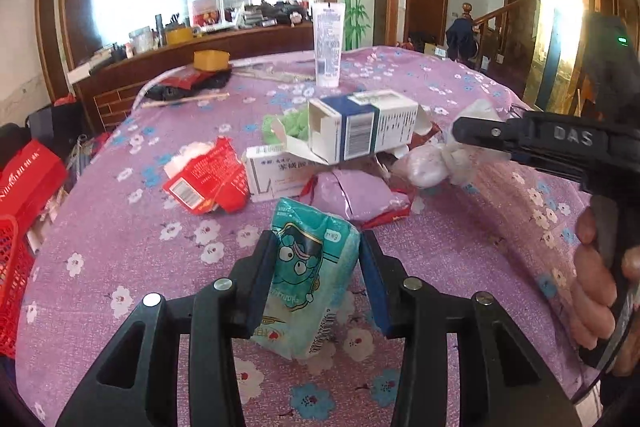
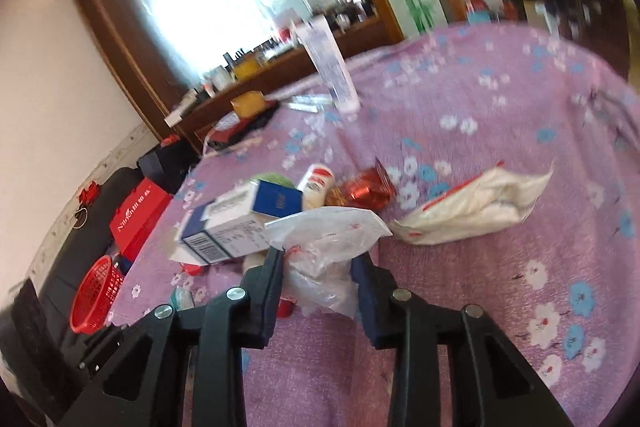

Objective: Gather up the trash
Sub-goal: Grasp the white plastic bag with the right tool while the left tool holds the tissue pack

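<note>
Trash is pinched in both: the left hand-held gripper (image 1: 318,277) clamps a teal tissue pack (image 1: 310,283) above the desk (image 1: 120,255), the right hand-held gripper (image 2: 318,263) a crumpled plastic bag (image 2: 324,247). That limp bag could slip free, or snag the blue-and-white box (image 2: 236,223) touching it

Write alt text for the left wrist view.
The left gripper clamps a teal tissue pack over a purple floral tablecloth. Beyond lie a blue-white box, a torn red wrapper and a standing white tube; the right gripper reaches in from the right.
</note>
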A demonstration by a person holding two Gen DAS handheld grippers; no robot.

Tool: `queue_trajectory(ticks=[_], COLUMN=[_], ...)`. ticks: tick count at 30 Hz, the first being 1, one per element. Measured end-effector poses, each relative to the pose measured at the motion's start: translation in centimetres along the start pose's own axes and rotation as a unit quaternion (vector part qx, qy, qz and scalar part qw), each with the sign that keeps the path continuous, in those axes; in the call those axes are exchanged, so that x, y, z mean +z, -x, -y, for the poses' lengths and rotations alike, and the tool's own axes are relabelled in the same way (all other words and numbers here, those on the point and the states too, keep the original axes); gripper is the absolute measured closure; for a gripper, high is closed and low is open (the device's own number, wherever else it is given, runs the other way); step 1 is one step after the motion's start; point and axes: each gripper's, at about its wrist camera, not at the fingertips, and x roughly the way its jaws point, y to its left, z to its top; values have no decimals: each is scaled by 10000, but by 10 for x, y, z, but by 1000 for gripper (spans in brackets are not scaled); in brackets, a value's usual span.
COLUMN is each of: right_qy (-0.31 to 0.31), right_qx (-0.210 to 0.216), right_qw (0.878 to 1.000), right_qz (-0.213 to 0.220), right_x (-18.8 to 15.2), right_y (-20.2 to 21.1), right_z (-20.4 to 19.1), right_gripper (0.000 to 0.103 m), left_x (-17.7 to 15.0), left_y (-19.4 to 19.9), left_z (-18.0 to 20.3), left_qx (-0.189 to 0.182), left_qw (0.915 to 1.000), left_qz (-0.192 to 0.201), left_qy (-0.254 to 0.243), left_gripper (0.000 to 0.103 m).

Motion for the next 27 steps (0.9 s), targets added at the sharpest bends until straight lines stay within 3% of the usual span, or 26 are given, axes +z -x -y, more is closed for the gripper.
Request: queue_trajectory(ticks=[7,27], right_qy=[440,483], right_qx=[206,625], right_qw=[9973,9960], right_qz=[546,424], right_x=[-14,-16], right_y=[24,20], right_z=[-18,-17], right_gripper=[67,67], left_x=[-3,-2], left_y=[10,3], left_z=[-2,-15], left_qx=[144,361], left_qw=[9994,9981], left_qz=[297,134], left_qy=[137,489], left_gripper=[65,65])
